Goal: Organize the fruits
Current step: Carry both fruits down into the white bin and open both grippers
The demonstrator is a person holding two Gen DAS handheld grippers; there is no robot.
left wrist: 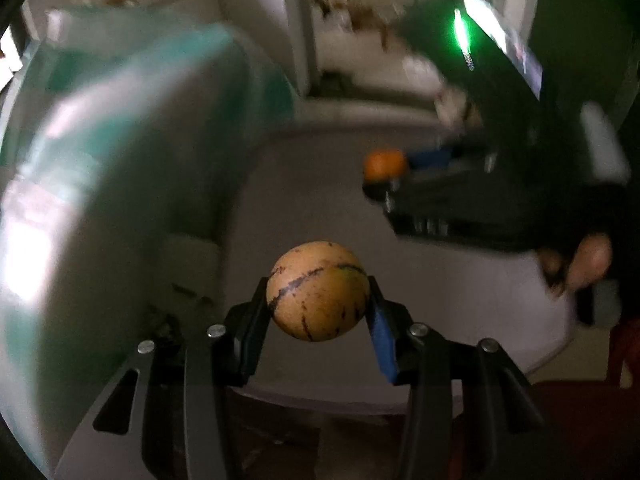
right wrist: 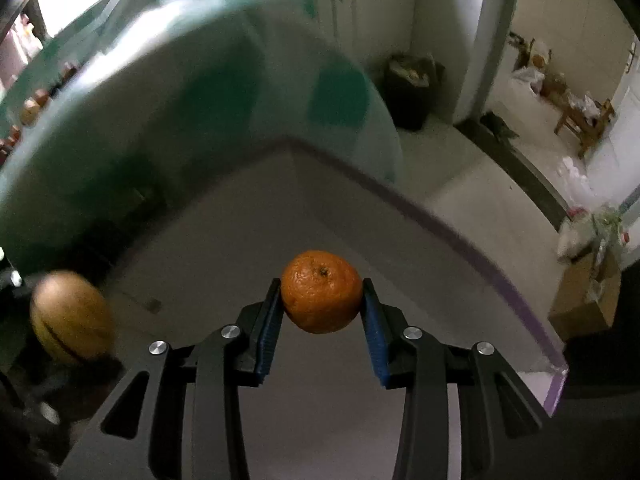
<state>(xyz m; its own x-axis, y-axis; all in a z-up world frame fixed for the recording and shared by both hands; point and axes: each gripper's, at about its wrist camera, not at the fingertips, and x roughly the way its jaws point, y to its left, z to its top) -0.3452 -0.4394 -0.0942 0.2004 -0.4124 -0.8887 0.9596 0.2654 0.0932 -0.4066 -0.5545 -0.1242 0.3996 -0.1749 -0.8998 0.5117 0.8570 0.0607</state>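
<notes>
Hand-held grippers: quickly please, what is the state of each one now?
Left hand-held gripper: closed on the tan fruit with dark streaks.
Right hand-held gripper: closed on the orange.

My left gripper (left wrist: 318, 300) is a matte black frame with slotted cut-outs, 4 silver round screw heads across its linkage and blue ribbed pads. My right gripper (right wrist: 322, 292) matches, 4 silver screws and blue pads alike.
</notes>
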